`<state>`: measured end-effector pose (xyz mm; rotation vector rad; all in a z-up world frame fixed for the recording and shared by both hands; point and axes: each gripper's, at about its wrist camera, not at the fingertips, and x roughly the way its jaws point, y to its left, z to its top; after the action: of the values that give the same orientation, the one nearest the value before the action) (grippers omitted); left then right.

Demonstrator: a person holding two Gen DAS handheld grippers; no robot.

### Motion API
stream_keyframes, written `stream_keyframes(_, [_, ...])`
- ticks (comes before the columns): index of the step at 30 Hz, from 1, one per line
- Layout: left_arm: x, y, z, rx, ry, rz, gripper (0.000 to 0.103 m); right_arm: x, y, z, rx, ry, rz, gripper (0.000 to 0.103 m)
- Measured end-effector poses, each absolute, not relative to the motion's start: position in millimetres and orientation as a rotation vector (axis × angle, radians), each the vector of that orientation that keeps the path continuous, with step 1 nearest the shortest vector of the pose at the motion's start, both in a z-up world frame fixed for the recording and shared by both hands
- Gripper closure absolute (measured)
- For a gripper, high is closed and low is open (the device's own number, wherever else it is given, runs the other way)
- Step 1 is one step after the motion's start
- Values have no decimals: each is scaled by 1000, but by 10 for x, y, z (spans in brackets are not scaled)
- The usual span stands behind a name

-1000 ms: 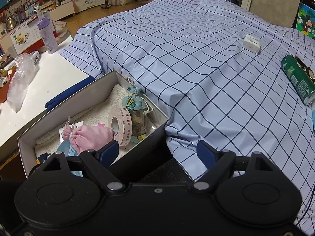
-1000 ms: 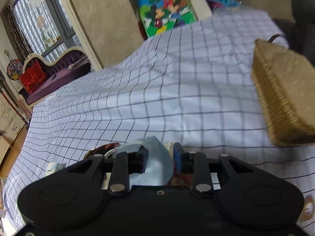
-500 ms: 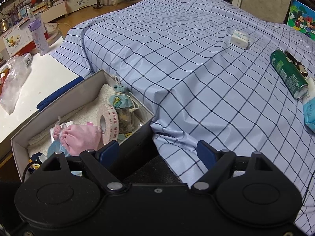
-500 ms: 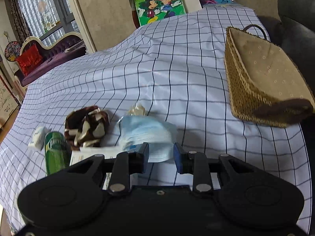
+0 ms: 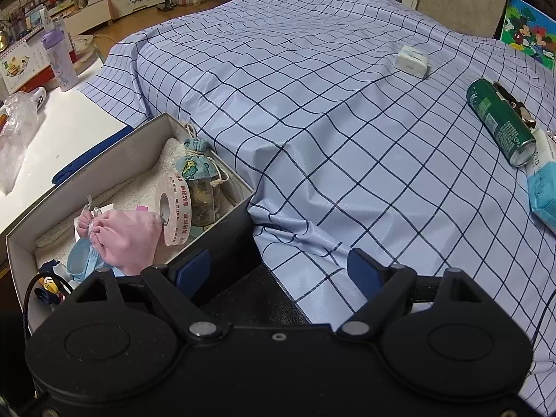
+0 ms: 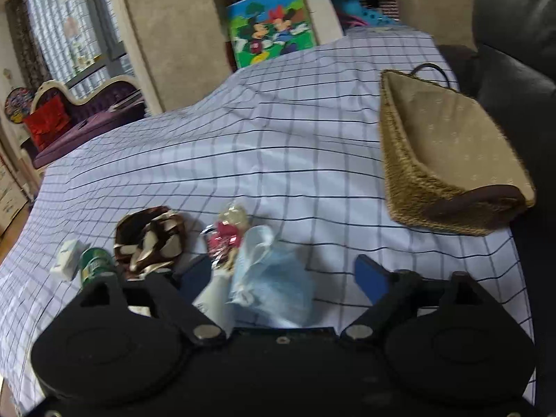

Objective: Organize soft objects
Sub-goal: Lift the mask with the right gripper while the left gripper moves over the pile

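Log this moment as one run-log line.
left gripper: open, empty, over box edge | right gripper: jaws opening, blue cloth between them, not pressed | basket: empty

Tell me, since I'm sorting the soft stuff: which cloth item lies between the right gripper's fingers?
The light blue face mask, crumpled between the opening jaws of the right gripper. The brown-and-white scrunchie lies outside them, to the left.

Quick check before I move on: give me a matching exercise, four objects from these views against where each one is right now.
Things:
1. tape roll
2. green can
3. blue face mask
4. wicker basket

Places:
A. lying on its side on the checked cloth
B. standing on edge in the grey box
C. at the cloth's far right edge, by the black sofa
D. between the right gripper's opening fingers

Pairs: 1-B, 2-A, 3-D, 4-C
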<state>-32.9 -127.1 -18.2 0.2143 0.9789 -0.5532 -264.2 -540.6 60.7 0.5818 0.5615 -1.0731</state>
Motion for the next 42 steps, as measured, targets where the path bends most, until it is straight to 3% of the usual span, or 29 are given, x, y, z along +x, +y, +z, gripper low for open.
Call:
stream_keyframes(1, [-322, -1276, -190, 215, 984, -553, 21, -2665, -5443, 600, 590, 562, -1084, 0])
stream_keyframes(16, [-356, -1330, -219, 245, 991, -567, 21, -2322, -5863, 172, 702, 647, -1075, 1])
stream_keyframes(30, [-374, -1375, -252, 274, 999, -571, 21, -2448, -5844, 133, 738, 641, -1013, 15])
stream_keyframes(33, [-373, -1378, -249, 276, 996, -572, 21, -2459, -5869, 103, 754, 655, -1006, 24])
stream_keyframes(35, [-379, -1385, -249, 280, 994, -574, 21, -2436, -5894, 61, 750, 679, -1013, 38])
stream_keyframes(42, [-415, -1474, -197, 293, 995, -608, 21, -2409, -5836, -38, 712, 711, -997, 58])
